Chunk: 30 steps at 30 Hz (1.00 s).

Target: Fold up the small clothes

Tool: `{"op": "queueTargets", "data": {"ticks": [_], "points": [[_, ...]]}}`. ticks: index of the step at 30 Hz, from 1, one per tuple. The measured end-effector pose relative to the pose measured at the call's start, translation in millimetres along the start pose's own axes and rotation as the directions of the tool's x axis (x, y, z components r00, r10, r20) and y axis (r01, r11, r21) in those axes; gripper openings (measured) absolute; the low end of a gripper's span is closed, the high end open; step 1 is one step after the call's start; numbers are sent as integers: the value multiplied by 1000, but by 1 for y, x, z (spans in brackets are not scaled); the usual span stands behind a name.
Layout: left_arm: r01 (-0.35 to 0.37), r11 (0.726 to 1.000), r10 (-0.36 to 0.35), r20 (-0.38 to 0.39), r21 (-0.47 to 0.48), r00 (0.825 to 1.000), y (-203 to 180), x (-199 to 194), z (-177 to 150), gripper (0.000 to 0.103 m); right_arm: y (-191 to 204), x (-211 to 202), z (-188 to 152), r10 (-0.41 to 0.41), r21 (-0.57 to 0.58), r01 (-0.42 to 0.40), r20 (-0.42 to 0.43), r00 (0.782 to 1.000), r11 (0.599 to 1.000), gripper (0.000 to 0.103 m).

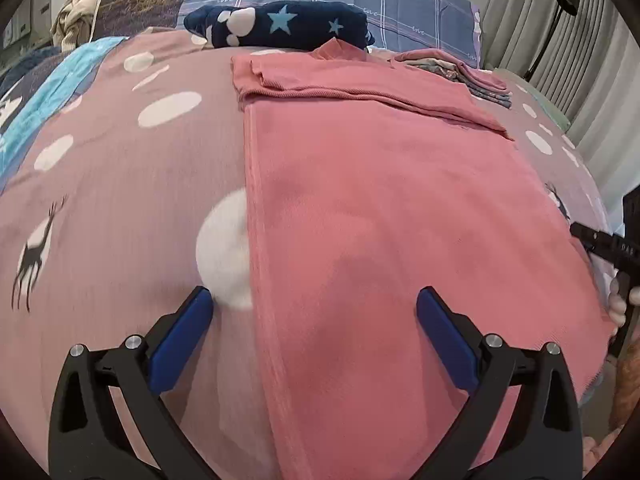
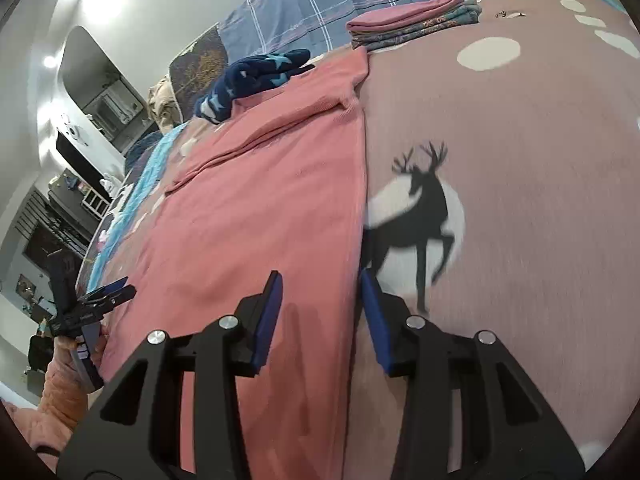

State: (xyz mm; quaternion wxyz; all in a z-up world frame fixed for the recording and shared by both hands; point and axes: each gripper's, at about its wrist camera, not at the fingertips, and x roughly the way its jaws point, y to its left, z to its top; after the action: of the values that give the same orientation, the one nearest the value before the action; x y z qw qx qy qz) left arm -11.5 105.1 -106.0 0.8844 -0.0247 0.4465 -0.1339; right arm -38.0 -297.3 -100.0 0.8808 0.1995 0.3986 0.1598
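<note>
Pink garment (image 1: 380,208), partly folded with its sleeves turned in at the far end, lies flat on the deer-print bedspread (image 1: 120,200) so its long edges can be pinched. Left gripper (image 1: 314,312) stands wide, empty, straddling the garment's left edge: one finger over the bedspread, one over the cloth. Right gripper (image 2: 320,300) stands partly open, empty, its fingers either side of the right edge. Count: one pink garment; one stack of folded clothes (image 2: 416,20) far beyond the fingertips; one star-print navy item (image 1: 280,24); two grippers.
</note>
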Motion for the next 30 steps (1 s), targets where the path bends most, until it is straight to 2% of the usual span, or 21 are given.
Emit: {"op": "queueTargets", "data": {"ticks": [4, 10, 14, 18, 25, 28, 30], "points": [[39, 999, -39, -9, 10, 999, -4, -11, -14, 101, -1, -15, -19, 33, 6, -33, 8, 999, 999, 41], [148, 989, -148, -10, 13, 989, -6, -36, -41, 99, -7, -41, -49, 113, 62, -114, 10, 993, 992, 41], [244, 969, -245, -7, -22, 970, -1, -52, -59, 93, -9, -57, -68, 170, 103, -168, -4, 985, 980, 41], [339, 938, -340, -7, -66, 940, 3, -61, -72, 87, -15, -65, -81, 250, 179, -244, -13, 968, 953, 41], [390, 918, -390, 17, -64, 921, 3, -50, -67, 87, -4, -48, -66, 276, 149, -264, -67, 959, 953, 45], [387, 920, -387, 14, -56, 922, -1, -46, -64, 86, 5, -38, -57, 256, 144, -242, -86, 963, 959, 46], [386, 920, -387, 0, -63, 922, 0, -52, -69, 81, 8, -40, -59, 233, 149, -218, -90, 968, 964, 46]]}}
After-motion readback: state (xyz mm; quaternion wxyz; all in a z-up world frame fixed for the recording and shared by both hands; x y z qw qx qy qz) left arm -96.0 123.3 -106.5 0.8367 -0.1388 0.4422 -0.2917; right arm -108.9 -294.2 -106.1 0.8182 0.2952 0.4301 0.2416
